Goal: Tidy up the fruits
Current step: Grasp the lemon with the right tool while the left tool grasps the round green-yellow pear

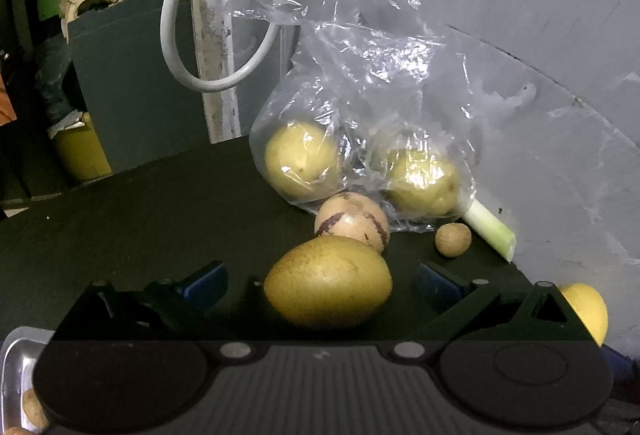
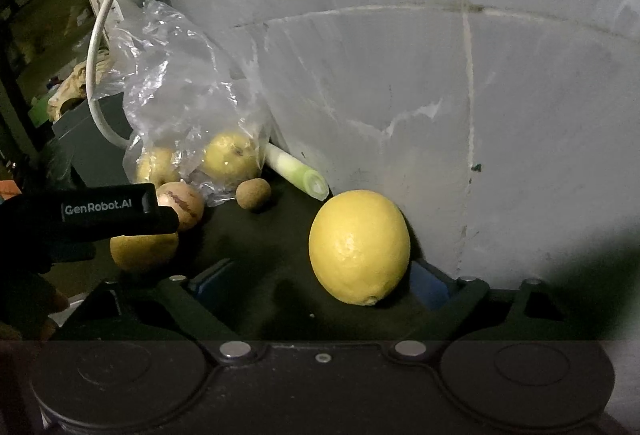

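Looking down my left gripper (image 1: 322, 285), I see its jaws spread apart around a yellow-green pear (image 1: 328, 283) lying on the dark bench (image 1: 140, 203). My right gripper (image 2: 320, 281) has its jaws apart too, flanking a lemon (image 2: 360, 247) near the grey wall (image 2: 460, 95). A clear bag (image 1: 352, 83) holding two yellow fruits stands behind the pear.

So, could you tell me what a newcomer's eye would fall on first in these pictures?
Probably the bright lemon, sitting between the open fingers of the right gripper near the grey wall. Next, the yellow-green pear between the open fingers of the left gripper on the dark table. Behind them, a crumpled clear bag holding two yellow fruits leans by the wall.
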Action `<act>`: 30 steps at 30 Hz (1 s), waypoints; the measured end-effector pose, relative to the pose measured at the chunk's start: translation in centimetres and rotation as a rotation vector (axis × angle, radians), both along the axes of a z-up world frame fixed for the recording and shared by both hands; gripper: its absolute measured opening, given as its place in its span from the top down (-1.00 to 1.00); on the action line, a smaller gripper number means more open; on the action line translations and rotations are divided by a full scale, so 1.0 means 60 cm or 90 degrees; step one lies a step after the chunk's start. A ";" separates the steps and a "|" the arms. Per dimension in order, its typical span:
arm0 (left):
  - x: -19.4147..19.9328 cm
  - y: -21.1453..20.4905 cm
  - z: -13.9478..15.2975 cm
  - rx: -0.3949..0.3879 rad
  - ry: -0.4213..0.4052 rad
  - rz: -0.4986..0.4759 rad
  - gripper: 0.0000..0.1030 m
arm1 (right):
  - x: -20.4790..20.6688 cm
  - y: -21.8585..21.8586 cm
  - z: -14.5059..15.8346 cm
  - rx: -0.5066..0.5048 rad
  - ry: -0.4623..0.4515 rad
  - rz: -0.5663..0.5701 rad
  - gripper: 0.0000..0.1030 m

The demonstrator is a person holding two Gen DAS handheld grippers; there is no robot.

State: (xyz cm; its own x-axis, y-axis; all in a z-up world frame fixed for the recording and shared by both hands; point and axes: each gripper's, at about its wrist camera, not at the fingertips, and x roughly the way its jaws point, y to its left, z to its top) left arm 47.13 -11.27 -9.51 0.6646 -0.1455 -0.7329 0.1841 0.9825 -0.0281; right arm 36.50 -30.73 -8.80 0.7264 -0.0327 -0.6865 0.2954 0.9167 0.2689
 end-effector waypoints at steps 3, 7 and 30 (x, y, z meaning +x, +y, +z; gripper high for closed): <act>0.004 0.003 -0.003 -0.005 0.001 0.002 -0.96 | 0.005 0.000 -0.004 0.004 0.002 -0.004 -0.75; 0.008 0.008 -0.008 -0.006 0.013 0.001 -0.89 | 0.011 0.001 -0.008 0.010 0.002 -0.011 -0.74; -0.001 0.002 -0.018 -0.011 0.033 0.013 -0.57 | 0.013 -0.011 -0.012 0.002 -0.010 -0.055 -0.11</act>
State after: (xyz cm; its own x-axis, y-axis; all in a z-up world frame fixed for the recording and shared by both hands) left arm 47.07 -11.17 -10.58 0.6287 -0.1449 -0.7640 0.1615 0.9854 -0.0540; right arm 37.27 -31.38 -9.53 0.7319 -0.0930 -0.6751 0.3685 0.8873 0.2772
